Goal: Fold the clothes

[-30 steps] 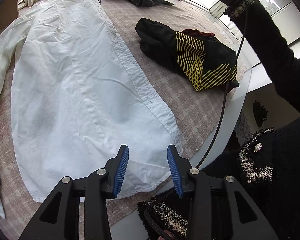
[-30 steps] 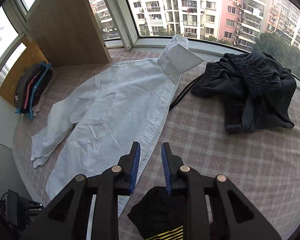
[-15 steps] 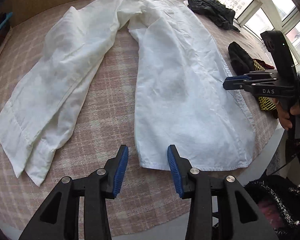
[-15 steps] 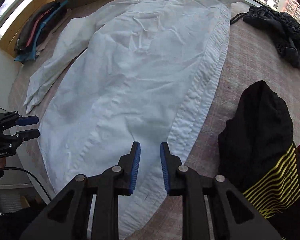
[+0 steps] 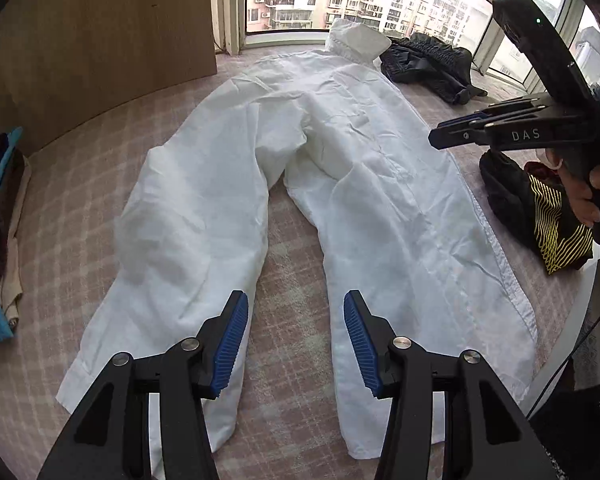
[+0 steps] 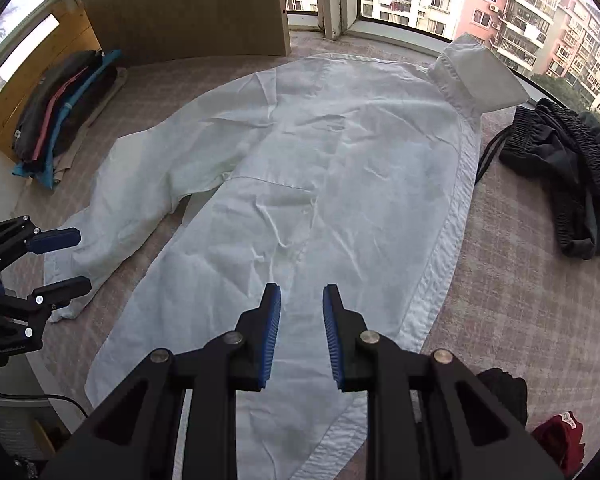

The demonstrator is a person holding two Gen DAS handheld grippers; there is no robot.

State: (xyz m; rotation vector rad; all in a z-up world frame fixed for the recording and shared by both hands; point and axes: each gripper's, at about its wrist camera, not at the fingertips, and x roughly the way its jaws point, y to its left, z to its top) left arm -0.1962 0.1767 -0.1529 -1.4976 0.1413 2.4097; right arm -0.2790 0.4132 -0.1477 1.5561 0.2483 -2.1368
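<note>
A white long-sleeved shirt (image 5: 364, 168) lies spread flat on the checked table cover, collar toward the windows; it also shows in the right wrist view (image 6: 320, 184). One sleeve (image 5: 180, 248) lies along the shirt's left side. My left gripper (image 5: 296, 320) is open and empty, hovering over the gap between the sleeve cuff and the hem. My right gripper (image 6: 298, 308) is open and empty above the shirt's lower body. Each gripper shows in the other's view: the right one (image 5: 460, 132) at the right, the left one (image 6: 56, 260) at the left.
Black shorts (image 6: 568, 160) lie by the windows. A black garment with yellow stripes (image 5: 540, 216) lies at the table's right edge, a dark red piece (image 6: 560, 436) beside it. A stack of folded clothes (image 6: 60, 108) sits left, beside a wooden panel (image 5: 100, 40).
Both grippers have swung round and now look along the shirt toward the collar and windows. The left gripper shifted left over the sleeve and hem. The shirt has not moved.
</note>
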